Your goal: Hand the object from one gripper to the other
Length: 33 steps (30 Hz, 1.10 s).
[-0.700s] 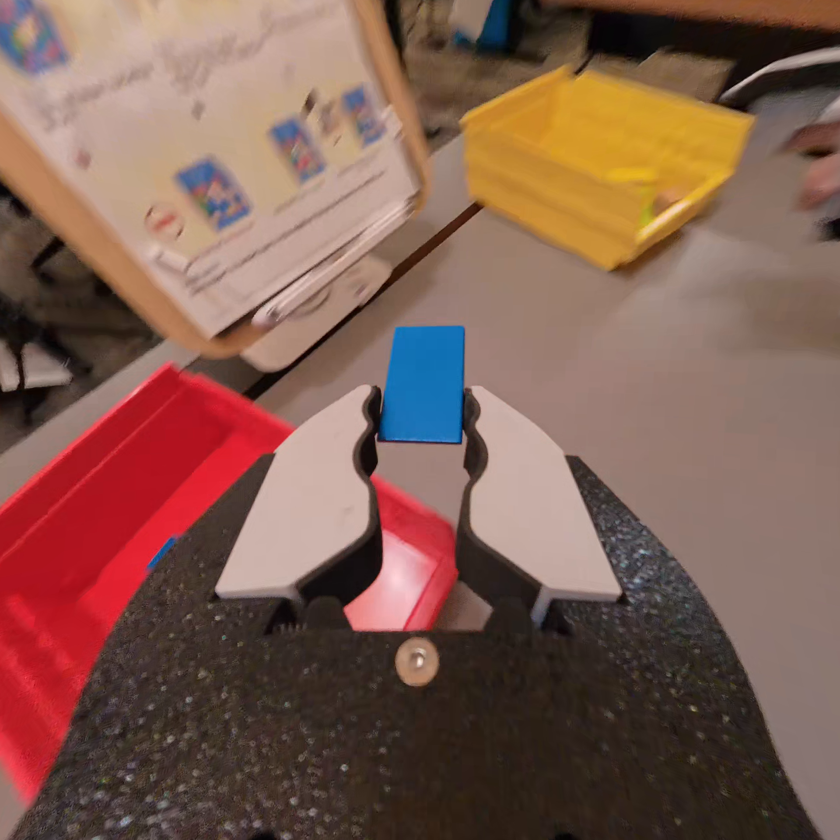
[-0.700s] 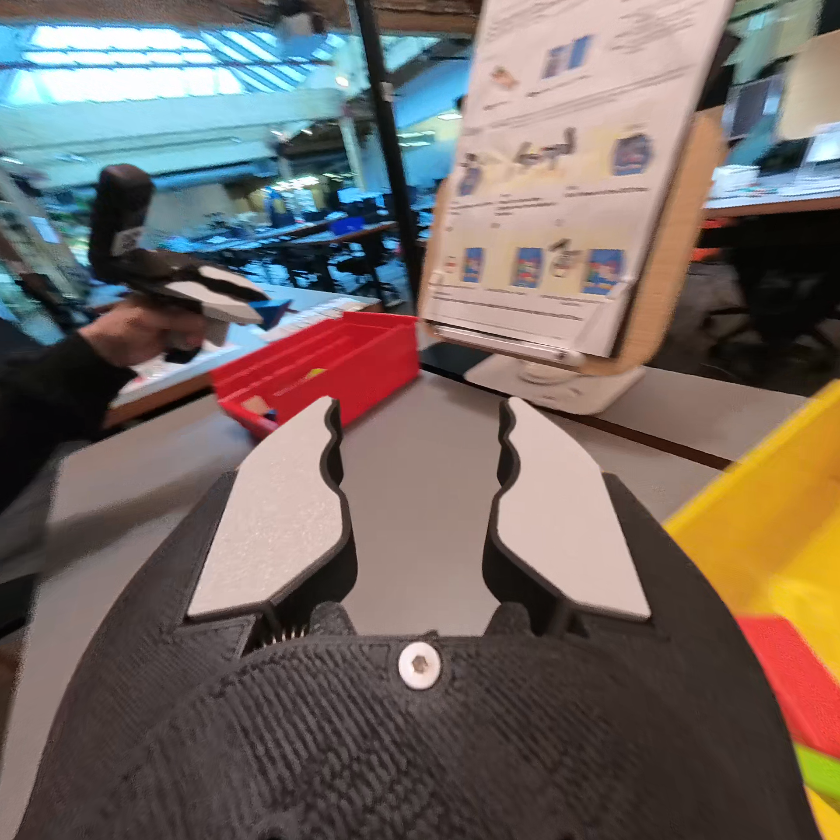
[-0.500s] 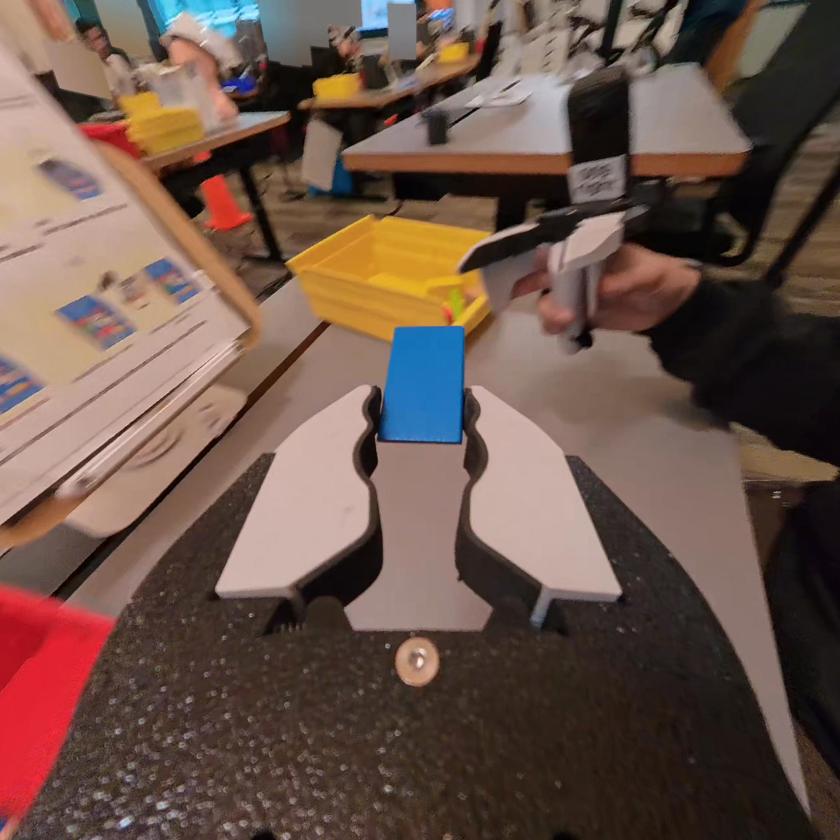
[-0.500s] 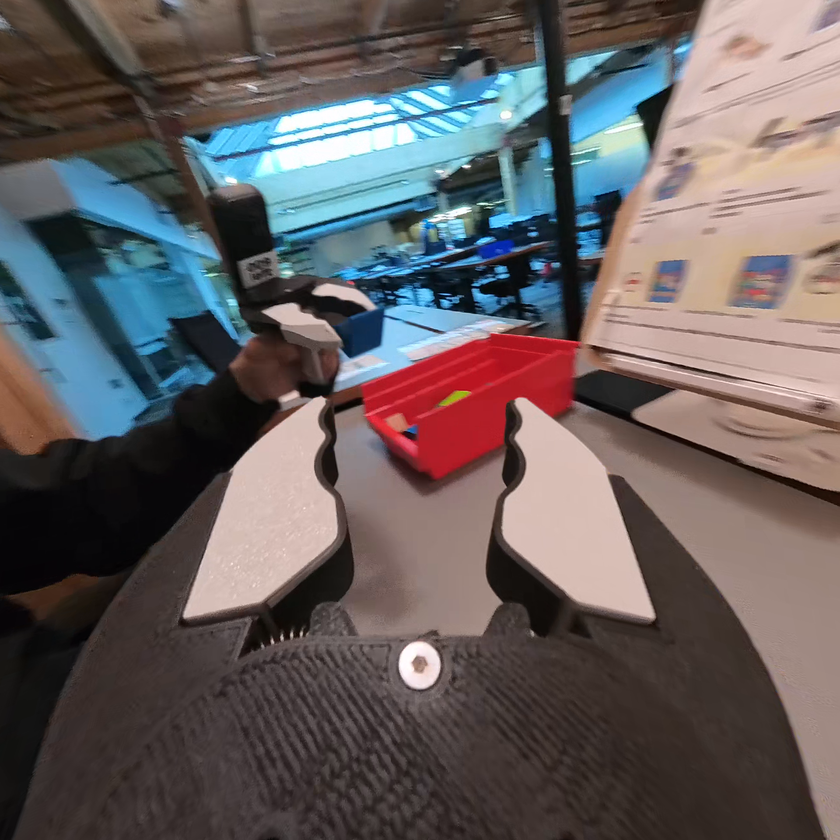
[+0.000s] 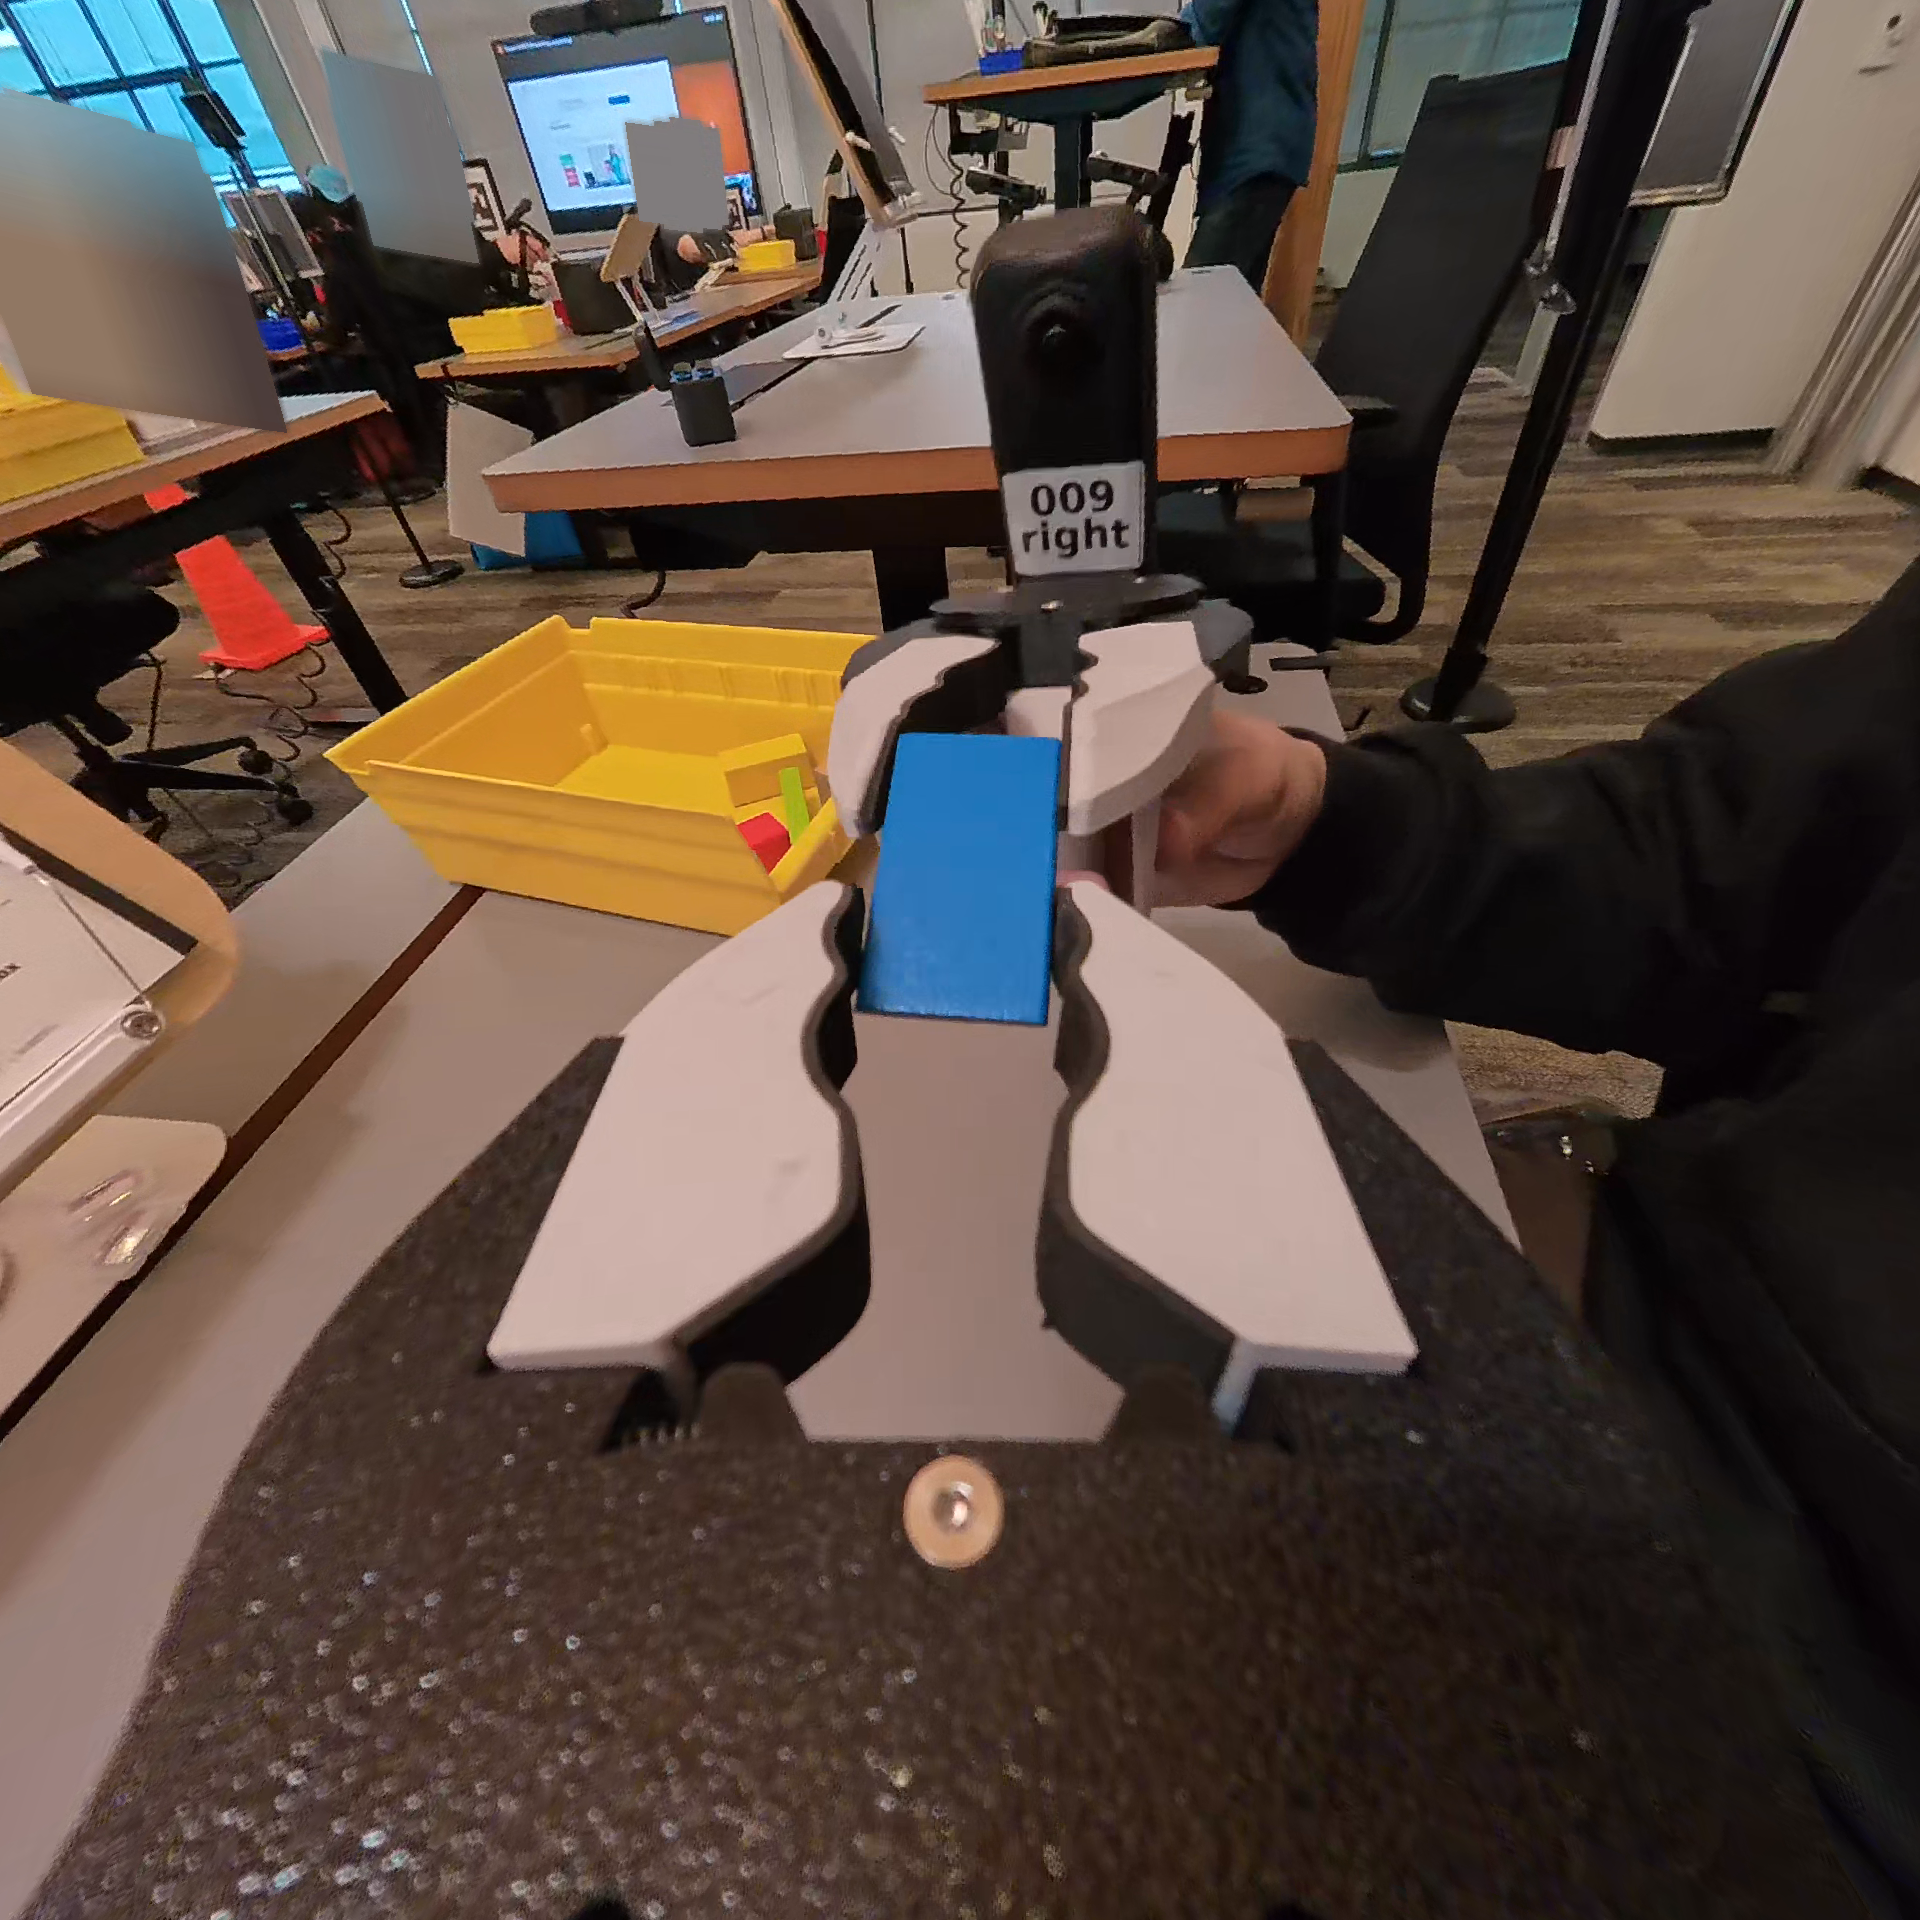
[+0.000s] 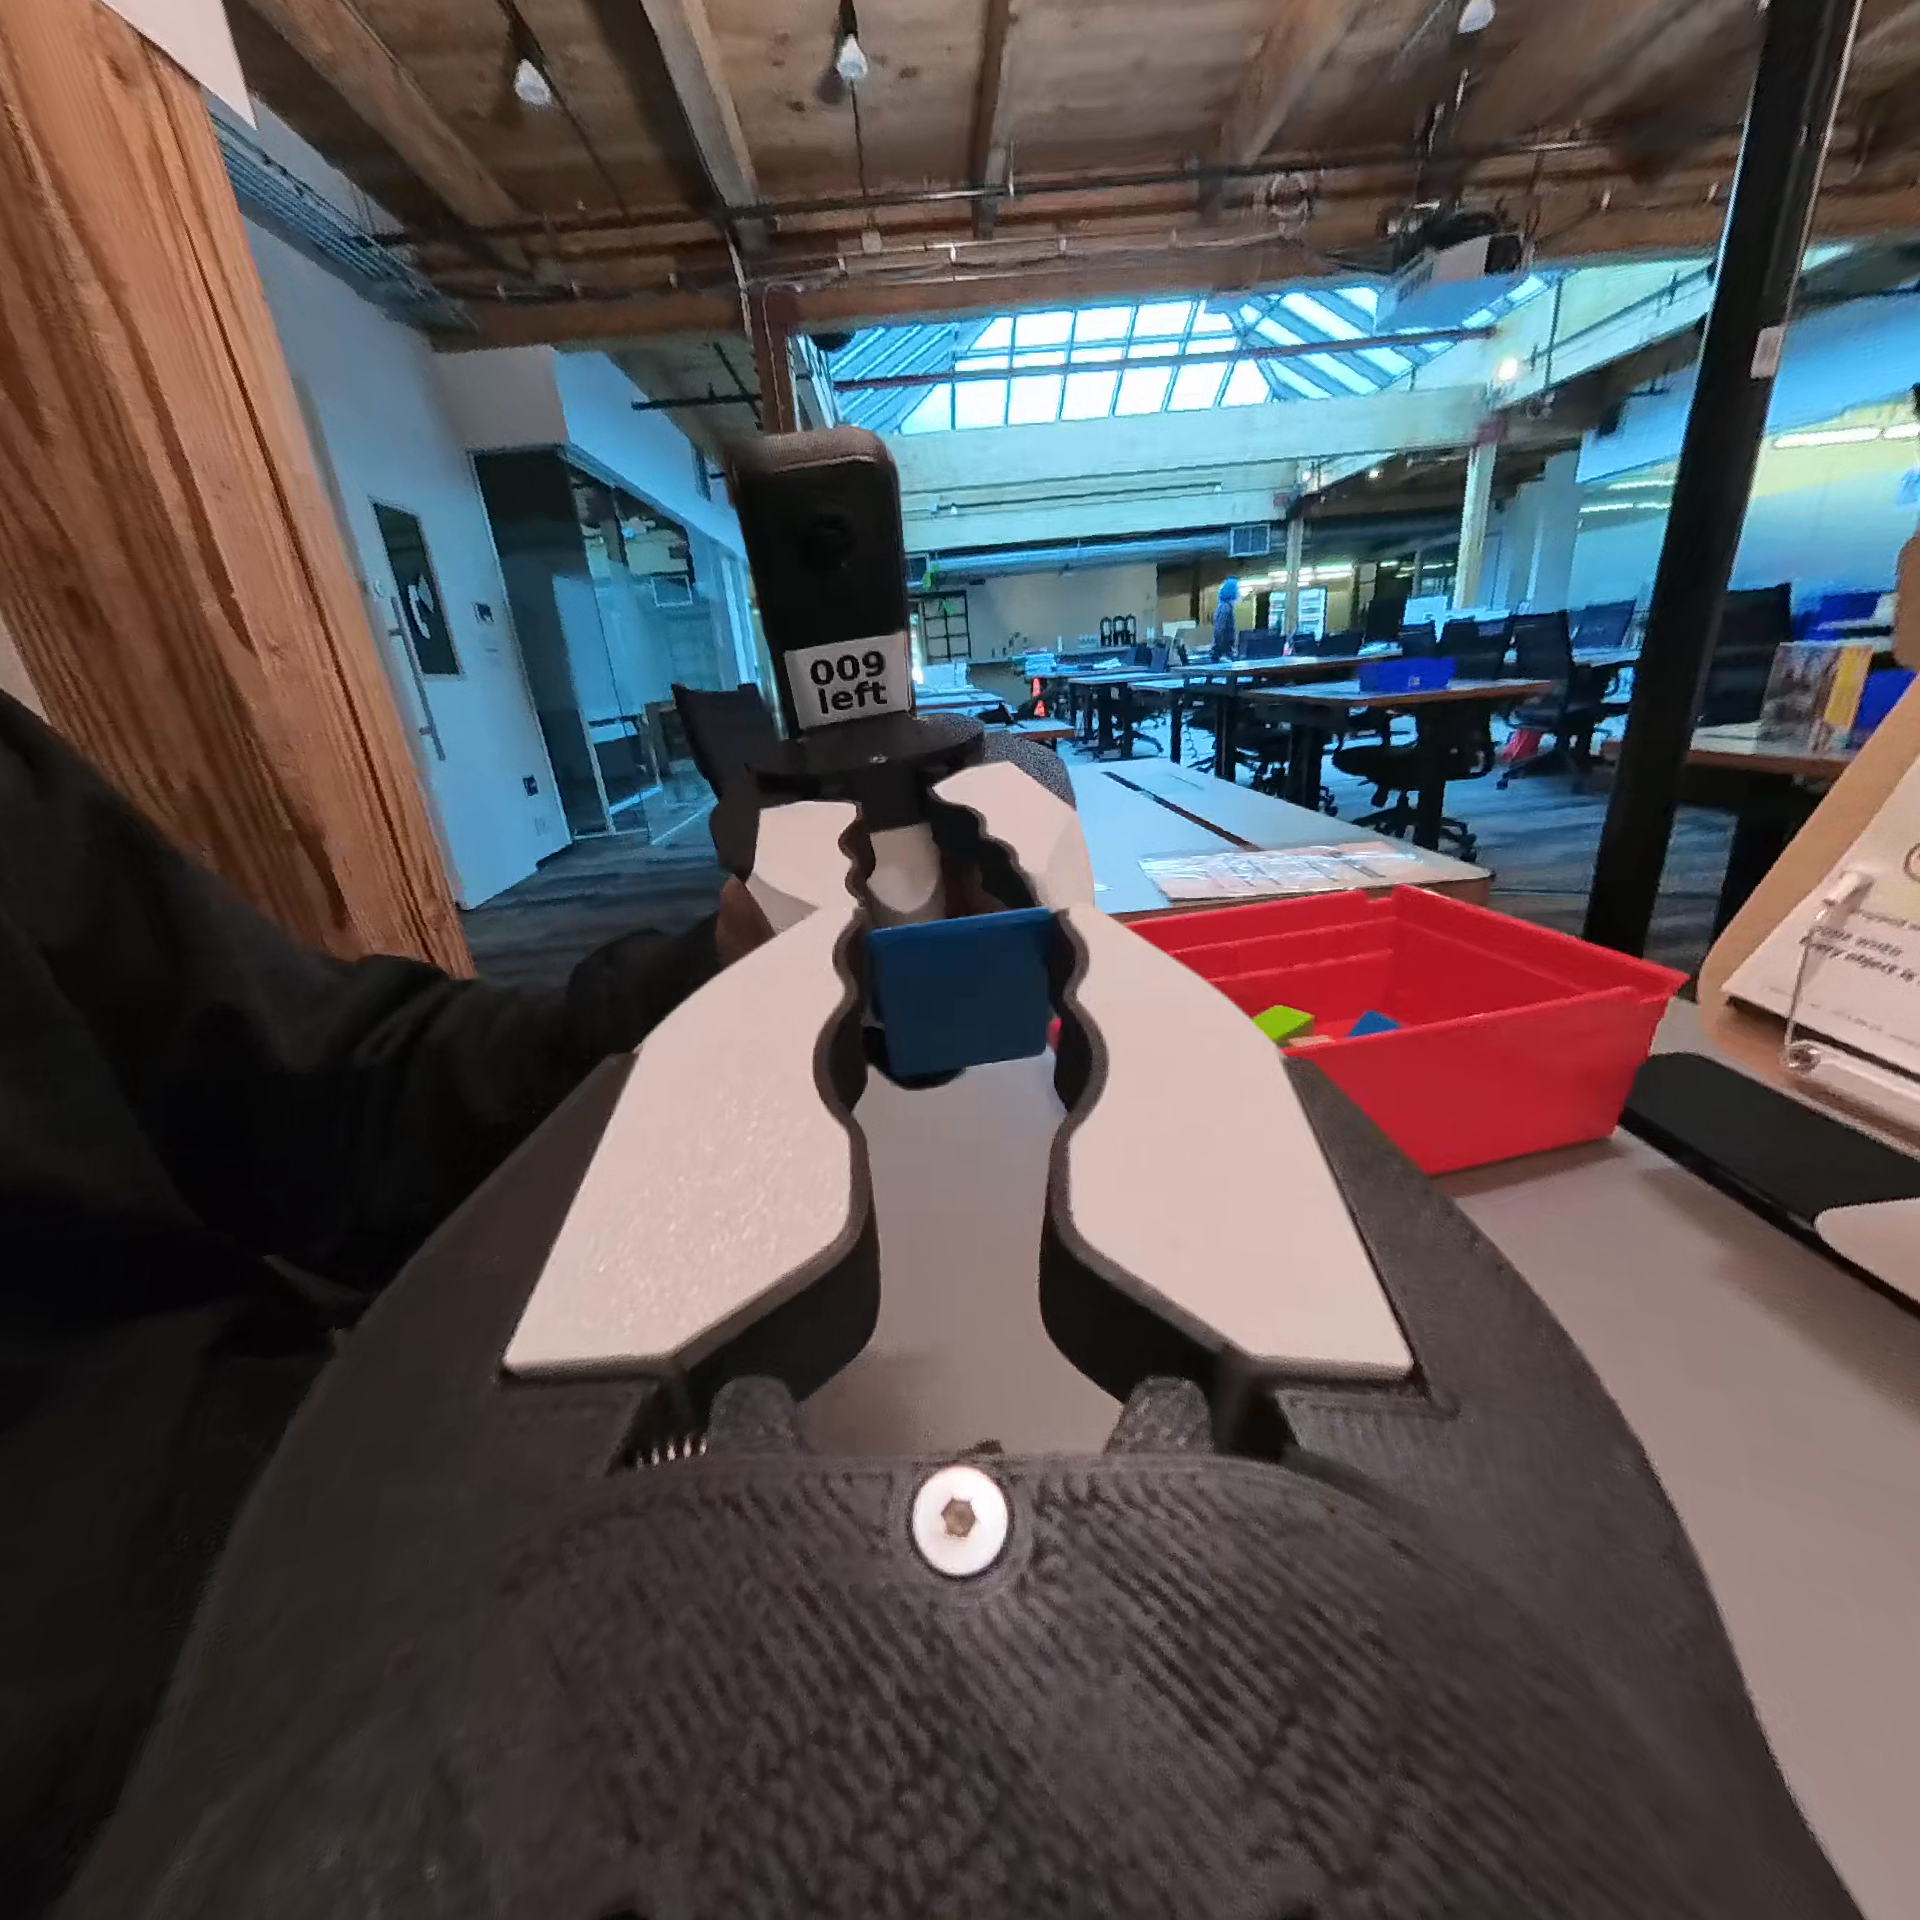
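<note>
Blue flat rectangular block [image 5: 958,883] clamped at both ends above grey table [image 5: 312,977]: near end between left gripper [image 5: 956,935] pads, far end between right gripper [image 6: 961,987] pads. Both jaws narrowed on block.

Right gripper [image 6: 958,977]: half a second ago well apart from the blue block [image 5: 961,883], jaws wide; now narrowed, pads pressing its far end.
Left gripper [image 5: 956,935]: now faces the right gripper.
</note>
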{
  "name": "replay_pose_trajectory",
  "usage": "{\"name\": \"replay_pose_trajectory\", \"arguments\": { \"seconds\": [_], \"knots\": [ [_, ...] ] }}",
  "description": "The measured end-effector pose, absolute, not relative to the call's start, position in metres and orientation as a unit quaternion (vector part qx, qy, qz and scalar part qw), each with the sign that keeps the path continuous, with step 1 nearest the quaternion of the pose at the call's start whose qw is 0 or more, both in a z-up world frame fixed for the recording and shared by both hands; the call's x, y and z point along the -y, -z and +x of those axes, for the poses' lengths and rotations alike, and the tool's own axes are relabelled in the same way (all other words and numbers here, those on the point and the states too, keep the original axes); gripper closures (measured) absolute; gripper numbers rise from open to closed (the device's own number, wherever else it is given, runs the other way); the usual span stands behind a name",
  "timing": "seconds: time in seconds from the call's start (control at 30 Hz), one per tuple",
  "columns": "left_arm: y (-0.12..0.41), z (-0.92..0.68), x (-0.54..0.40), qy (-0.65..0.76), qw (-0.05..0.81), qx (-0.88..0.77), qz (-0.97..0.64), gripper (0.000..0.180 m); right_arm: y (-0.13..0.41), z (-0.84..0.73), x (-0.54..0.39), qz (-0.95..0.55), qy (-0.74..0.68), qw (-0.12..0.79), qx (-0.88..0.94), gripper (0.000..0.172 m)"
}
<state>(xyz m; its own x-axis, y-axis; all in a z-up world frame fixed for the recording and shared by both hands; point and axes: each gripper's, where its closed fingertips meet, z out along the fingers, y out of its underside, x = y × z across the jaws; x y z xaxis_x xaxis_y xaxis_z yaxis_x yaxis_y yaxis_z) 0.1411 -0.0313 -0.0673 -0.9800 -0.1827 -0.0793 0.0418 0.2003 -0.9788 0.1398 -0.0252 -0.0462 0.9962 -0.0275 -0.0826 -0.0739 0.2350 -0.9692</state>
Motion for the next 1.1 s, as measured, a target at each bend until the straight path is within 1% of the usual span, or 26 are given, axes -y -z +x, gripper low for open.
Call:
{"name": "replay_pose_trajectory", "arguments": {
  "seconds": [0.1, 0.2, 0.27, 0.33, 0.4, 0.47, 0.6, 0.7, 0.8, 0.9, 0.97, 1.1],
  "knots": [
    [0.071, 0.142, 0.032, 0.633, 0.095, -0.766, -0.056, 0.145, 0.051, 0.139, 0.025, -0.642, 0.007, 0.766, -0.031, 0.139],
    [0.072, 0.156, 0.027, 0.640, 0.114, -0.754, -0.099, 0.137, 0.055, 0.155, 0.034, -0.653, 0.056, 0.753, -0.060, 0.139],
    [0.072, 0.162, 0.021, 0.647, 0.116, -0.743, -0.126, 0.138, 0.058, 0.177, 0.053, -0.651, 0.092, 0.746, -0.105, 0.139],
    [0.079, 0.172, 0.011, 0.639, 0.124, -0.741, -0.166, 0.144, 0.063, 0.211, 0.090, -0.641, 0.158, 0.730, -0.176, 0.139],
    [0.088, 0.178, 0.002, 0.628, 0.130, -0.744, -0.190, 0.146, 0.077, 0.246, 0.142, -0.635, 0.232, 0.691, -0.257, 0.139],
    [0.097, 0.180, -0.005, 0.619, 0.132, -0.747, -0.206, 0.146, 0.099, 0.275, 0.203, -0.626, 0.310, 0.630, -0.340, 0.139],
    [0.115, 0.177, -0.012, 0.603, 0.112, -0.758, -0.220, 0.145, 0.144, 0.301, 0.301, -0.619, 0.401, 0.507, -0.446, 0.139],
    [0.128, 0.173, -0.011, 0.589, 0.087, -0.772, -0.224, 0.145, 0.166, 0.311, 0.331, -0.629, 0.411, 0.463, -0.470, 0.139],
    [0.138, 0.171, -0.010, 0.569, 0.079, -0.788, -0.222, 0.144, 0.172, 0.322, 0.339, -0.638, 0.417, 0.438, -0.477, 0.139],
    [0.139, 0.171, -0.010, 0.557, 0.090, -0.796, -0.219, 0.144, 0.184, 0.339, 0.343, -0.654, 0.408, 0.406, -0.490, 0.139],
    [0.139, 0.171, -0.011, 0.555, 0.095, -0.797, -0.217, 0.143, 0.189, 0.351, 0.346, -0.654, 0.400, 0.402, -0.500, 0.139],
    [0.140, 0.177, -0.027, 0.550, 0.112, -0.791, -0.243, 0.136, 0.204, 0.365, 0.344, -0.670, 0.363, 0.394, -0.514, 0.138]
  ]
}}
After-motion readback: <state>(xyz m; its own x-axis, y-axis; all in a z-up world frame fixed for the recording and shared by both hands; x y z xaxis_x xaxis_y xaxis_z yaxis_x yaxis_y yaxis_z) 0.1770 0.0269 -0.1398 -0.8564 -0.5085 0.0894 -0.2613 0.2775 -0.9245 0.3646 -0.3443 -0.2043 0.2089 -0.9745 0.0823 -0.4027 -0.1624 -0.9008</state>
